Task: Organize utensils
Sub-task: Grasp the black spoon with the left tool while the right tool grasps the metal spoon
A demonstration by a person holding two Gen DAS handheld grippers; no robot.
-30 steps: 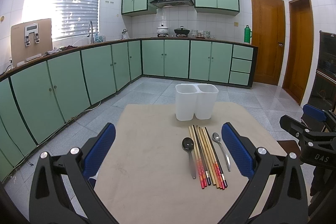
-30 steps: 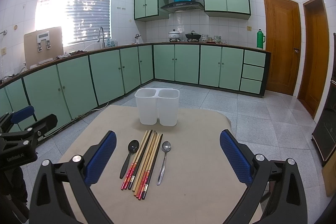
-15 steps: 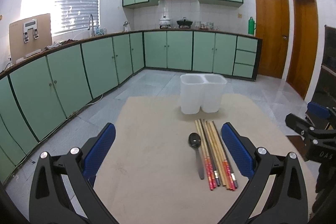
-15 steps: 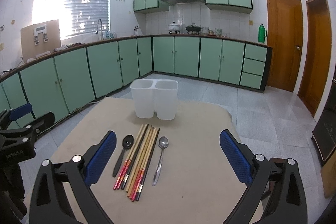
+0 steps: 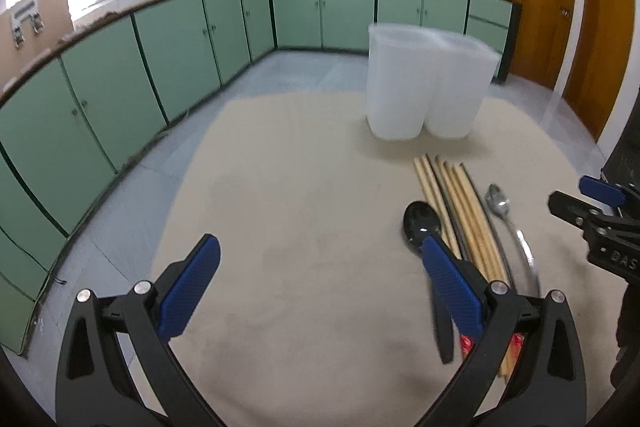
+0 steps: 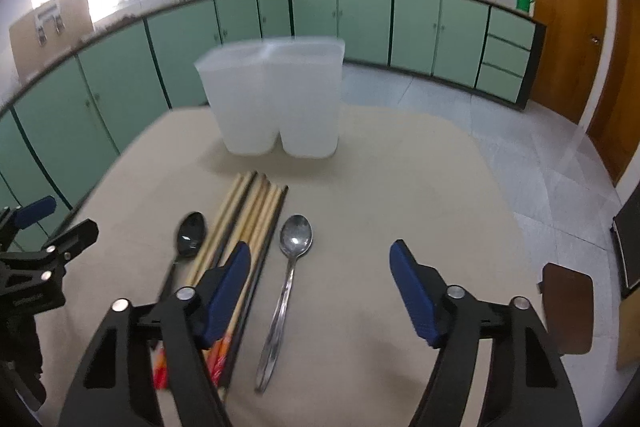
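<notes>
A big beige table [image 5: 288, 267] fills the middle of the room, with green cabinets [image 5: 120, 99] curving round behind it and brown wooden doors [image 6: 568, 39] off to one side. Everything else is placed from the white two-part holder [image 6: 276, 107], which stands upright near the far edge of the table. Just in front of the holder lies a tight row of wooden chopsticks [image 6: 252, 215], side by side, with their thin ends toward the holder and red ends toward the camera. A black spoon [image 6: 190, 237] lies on the left side of the chopsticks, and a shiny metal spoon [image 6: 288, 271] lies on their right side, both with bowls toward the holder. The left gripper [image 5: 320, 281] is low over the table in front of the holder, its blue fingers [image 5: 192, 287] spread wide with nothing between them; its right finger covers part of the black spoon's handle. The right gripper [image 6: 320, 287] also has its fingers spread wide, and the metal spoon lies between them, not touched. Its left finger hides part of the chopsticks.
</notes>
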